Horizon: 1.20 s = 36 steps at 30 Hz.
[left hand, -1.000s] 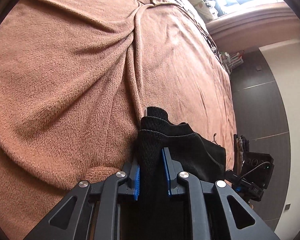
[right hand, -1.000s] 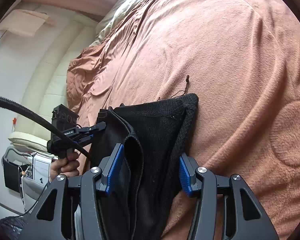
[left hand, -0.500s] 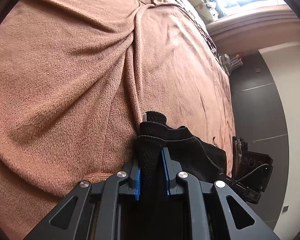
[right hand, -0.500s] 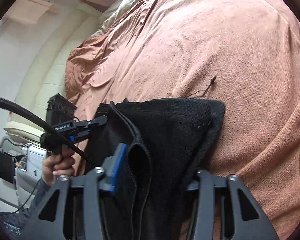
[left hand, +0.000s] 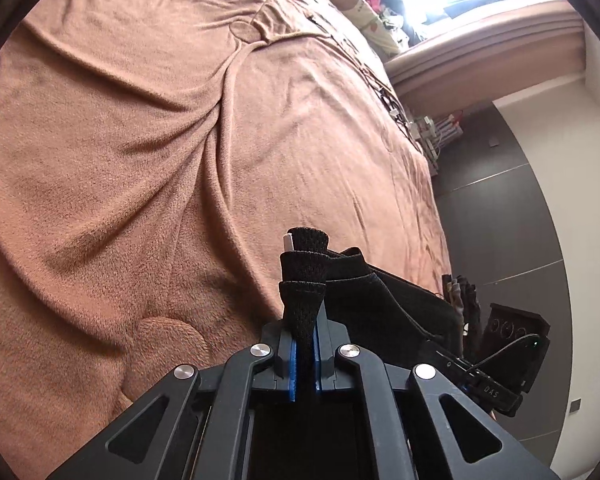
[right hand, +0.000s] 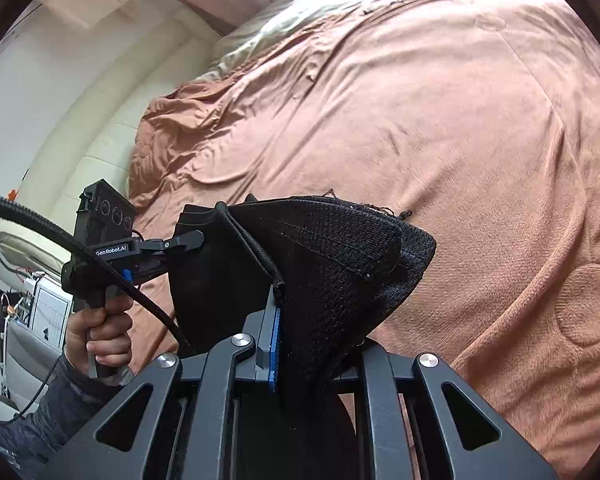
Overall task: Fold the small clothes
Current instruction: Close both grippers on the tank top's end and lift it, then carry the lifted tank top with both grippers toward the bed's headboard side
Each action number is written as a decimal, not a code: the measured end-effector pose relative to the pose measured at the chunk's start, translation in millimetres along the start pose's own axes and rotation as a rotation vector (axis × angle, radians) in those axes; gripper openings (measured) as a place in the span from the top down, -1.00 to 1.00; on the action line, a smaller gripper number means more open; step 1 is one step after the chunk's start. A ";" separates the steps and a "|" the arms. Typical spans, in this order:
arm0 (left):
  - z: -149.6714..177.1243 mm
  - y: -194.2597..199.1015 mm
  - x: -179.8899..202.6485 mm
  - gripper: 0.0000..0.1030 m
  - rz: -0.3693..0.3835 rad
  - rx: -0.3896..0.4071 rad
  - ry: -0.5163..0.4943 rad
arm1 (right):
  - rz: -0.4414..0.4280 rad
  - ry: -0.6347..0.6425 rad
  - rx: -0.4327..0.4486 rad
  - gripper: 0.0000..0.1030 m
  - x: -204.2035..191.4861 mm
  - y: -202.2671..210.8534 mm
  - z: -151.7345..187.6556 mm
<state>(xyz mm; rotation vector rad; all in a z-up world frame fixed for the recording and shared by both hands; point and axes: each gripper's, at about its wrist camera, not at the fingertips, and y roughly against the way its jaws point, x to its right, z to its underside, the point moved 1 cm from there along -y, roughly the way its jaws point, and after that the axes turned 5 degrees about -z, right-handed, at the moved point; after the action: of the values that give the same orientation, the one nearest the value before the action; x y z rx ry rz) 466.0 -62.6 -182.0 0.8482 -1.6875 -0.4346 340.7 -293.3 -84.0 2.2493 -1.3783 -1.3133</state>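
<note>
A small black knit garment (left hand: 364,304) hangs stretched between my two grippers, just above the brown blanket (left hand: 140,160). My left gripper (left hand: 305,336) is shut on a folded corner of it, and the cloth stands up out of the blue pads. In the right wrist view the garment (right hand: 332,264) bunches into my right gripper (right hand: 308,344). Its jaws are closing on the fabric, which hides the right pad. To the left in that view, a hand (right hand: 96,332) holds the left gripper (right hand: 188,240) at the garment's far edge.
The brown blanket (right hand: 460,120) covers the whole bed, creased in long folds. A patterned pillow (left hand: 356,4) lies by the bright window. A cream padded headboard (right hand: 80,132) and a rumpled sheet (right hand: 268,32) are at the bed's head. Dark floor (left hand: 500,208) runs along the bed's right edge.
Both grippers have closed on the black garment and lifted it off the blanket. The right jaws went from wide apart to pinched on bunched cloth, and that gripper rolled.
</note>
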 end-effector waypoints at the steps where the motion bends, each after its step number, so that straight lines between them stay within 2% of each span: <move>1: 1.4 5.3 2.8 0.90 0.006 0.008 -0.005 | 0.000 0.010 0.009 0.79 -6.1 5.3 2.6; 16: 45.6 105.3 51.4 0.91 0.085 0.154 -0.092 | 0.005 0.138 0.145 0.80 -94.1 81.7 65.9; 36: 138.2 254.4 106.6 0.91 0.151 0.375 -0.202 | -0.038 0.338 0.298 0.80 -199.6 198.2 177.9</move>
<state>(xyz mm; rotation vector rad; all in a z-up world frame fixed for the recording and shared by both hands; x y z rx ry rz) 246.2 10.9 21.7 0.9607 -2.0433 -0.1016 47.1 -196.3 39.1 2.5486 -1.4860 -0.7240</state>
